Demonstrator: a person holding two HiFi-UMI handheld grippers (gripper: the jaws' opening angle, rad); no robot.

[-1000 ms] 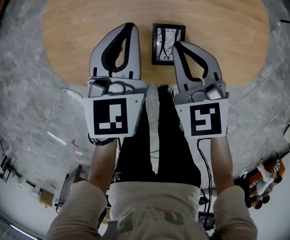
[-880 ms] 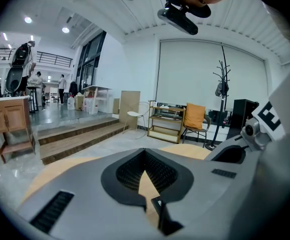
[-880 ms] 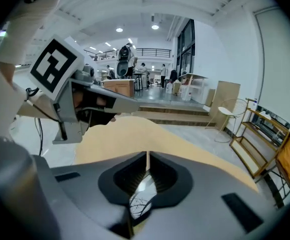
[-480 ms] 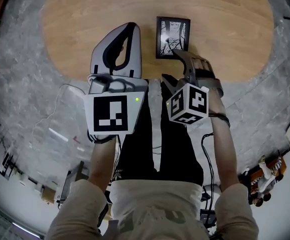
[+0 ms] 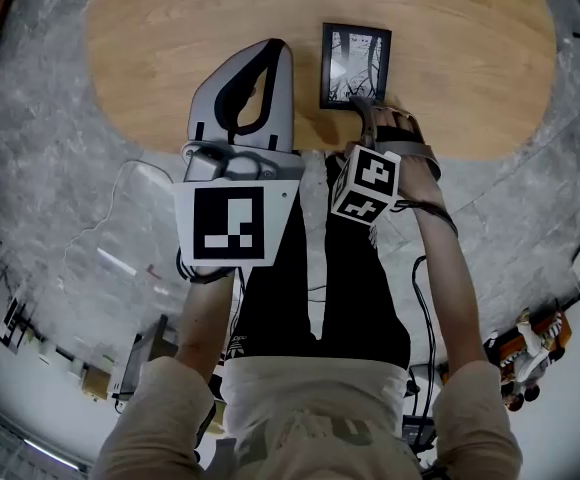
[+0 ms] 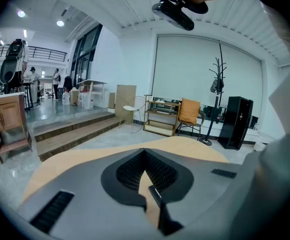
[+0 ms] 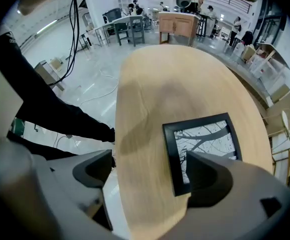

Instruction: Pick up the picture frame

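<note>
A black picture frame [image 5: 355,65] with a black-and-white branch print lies flat on the oval wooden table [image 5: 170,48], near its front edge. My right gripper [image 5: 370,116] points steeply down over the frame's near end, its jaws opening wide. In the right gripper view one jaw hangs above the near part of the frame [image 7: 205,139], while the other is out past the table edge. Nothing is gripped by the right gripper [image 7: 150,176]. My left gripper [image 5: 270,53] hovers over the table to the left of the frame, jaws shut and empty, as the left gripper view [image 6: 146,156] also shows.
The table edge [image 7: 119,149] runs just in front of the frame, with the person's black-trousered legs [image 5: 315,268] below it. A thin cable [image 5: 120,193] lies on the marble floor at left. Beyond the table are steps [image 6: 70,131], a shelf and a coat stand.
My right gripper has tipped from nearly level to pointing down, sunk toward the frame's near end, and its jaws have opened from shut. The left gripper has hardly moved.
</note>
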